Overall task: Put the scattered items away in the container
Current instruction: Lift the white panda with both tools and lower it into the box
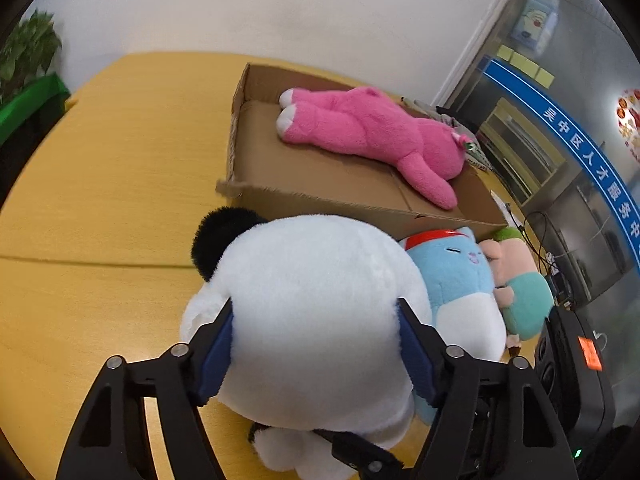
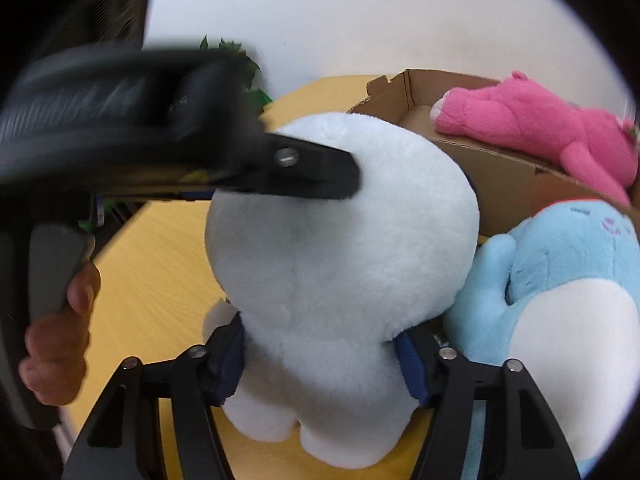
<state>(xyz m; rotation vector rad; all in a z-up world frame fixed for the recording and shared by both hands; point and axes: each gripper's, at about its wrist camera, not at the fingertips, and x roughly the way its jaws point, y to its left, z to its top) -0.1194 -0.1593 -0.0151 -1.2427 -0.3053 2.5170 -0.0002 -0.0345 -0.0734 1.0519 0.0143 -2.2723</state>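
White plush toy [image 1: 320,312] is the one getting grabbed right now, squeezed from both sides: the left gripper [image 1: 316,356] has its blue pads [image 1: 218,354] pressed into the round head, while the right gripper [image 2: 320,364] pinches the narrower body lower down, toy standing on the yellow table [image 1: 112,184]. Just right of both claws sits a blue plush [image 1: 460,280] touching the white one, with a smaller green-and-peach plush [image 1: 520,288] beside it, and beyond them the cardboard box [image 1: 320,184] already holds a pink plush [image 1: 372,132] lying flat
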